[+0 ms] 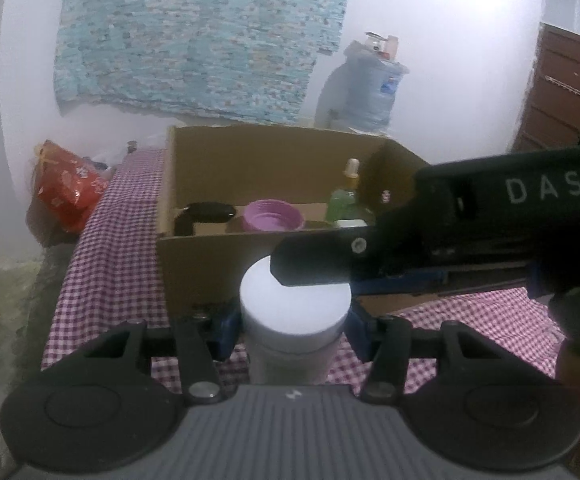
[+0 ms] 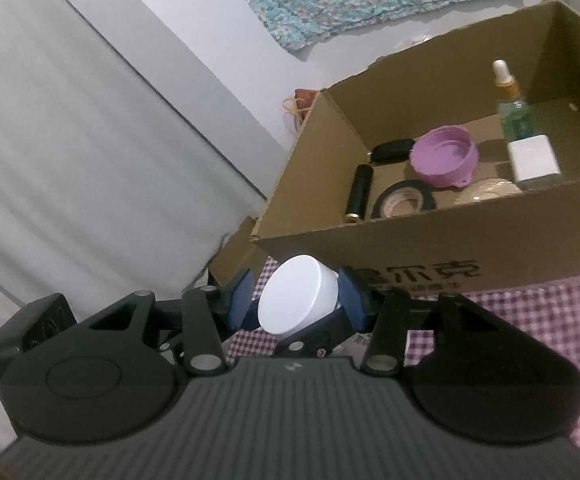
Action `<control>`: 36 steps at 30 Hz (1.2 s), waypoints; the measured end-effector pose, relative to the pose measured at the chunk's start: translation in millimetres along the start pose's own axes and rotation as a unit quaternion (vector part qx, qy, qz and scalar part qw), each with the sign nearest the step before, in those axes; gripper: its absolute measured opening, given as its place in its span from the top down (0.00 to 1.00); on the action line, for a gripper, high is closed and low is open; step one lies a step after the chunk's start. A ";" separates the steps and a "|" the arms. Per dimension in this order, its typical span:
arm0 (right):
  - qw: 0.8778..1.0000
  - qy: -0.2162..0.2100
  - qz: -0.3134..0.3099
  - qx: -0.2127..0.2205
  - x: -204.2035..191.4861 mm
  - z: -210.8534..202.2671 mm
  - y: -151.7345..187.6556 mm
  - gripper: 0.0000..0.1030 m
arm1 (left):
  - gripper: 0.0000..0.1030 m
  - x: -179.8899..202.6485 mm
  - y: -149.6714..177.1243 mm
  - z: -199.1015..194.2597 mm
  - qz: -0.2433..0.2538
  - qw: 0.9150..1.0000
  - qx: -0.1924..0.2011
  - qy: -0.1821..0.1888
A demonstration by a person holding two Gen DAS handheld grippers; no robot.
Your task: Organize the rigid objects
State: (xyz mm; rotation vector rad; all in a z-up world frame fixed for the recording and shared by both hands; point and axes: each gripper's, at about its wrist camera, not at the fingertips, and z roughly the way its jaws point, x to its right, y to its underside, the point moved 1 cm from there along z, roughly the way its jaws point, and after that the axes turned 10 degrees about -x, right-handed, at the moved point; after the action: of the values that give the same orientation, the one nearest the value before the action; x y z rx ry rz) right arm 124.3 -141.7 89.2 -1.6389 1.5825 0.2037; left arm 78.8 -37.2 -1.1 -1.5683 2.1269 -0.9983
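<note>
Red bag: far left of the left wrist view, off the counter's edge and apart from the work.
Checked cloth counter: runs from lower left toward the middle and carries everything.
Cardboard box: middle of the frame, top open, likely the collecting place for the loose items.
Box contents: a black item, a pink bowl and a green dropper bottle, left to right, already inside.
White jar: lower middle, upright, just in front of the box's near wall and not yet inside it.
Left gripper: jaws narrow, the blue pads pressed on the jar's body below the lid, probably to steady it.
Right gripper: enters from the right of the left view and straddles the lid. Its jaws look a little wider than the lid, one pad touching and the other just apart. This looks like a handover or a lid grip being set up.
Left view only: a water jug and brown drawers at upper right.
Right view only: a black tube, a tape roll and a white block on the box floor, plus printing on the box front.
</note>
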 end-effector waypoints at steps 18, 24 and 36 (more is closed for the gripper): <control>0.999 0.011 0.022 0.037 24.7 -52.0 22.7 0.52 | 0.47 47.8 -1.9 2.5 0.045 0.999 -0.004 0.022; 0.999 0.008 0.024 0.040 28.2 -56.7 25.8 0.52 | 0.47 53.0 -1.8 4.1 0.040 0.999 -0.007 0.023; 0.999 0.012 0.028 0.038 28.8 -58.4 31.3 0.52 | 0.48 60.5 3.4 5.3 0.042 0.999 -0.011 0.026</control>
State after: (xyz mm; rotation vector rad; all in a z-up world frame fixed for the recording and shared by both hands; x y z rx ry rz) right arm 77.9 -196.7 95.0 -1.5460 1.6350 0.1520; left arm 58.6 -94.4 1.8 -1.4649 2.2259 -1.0026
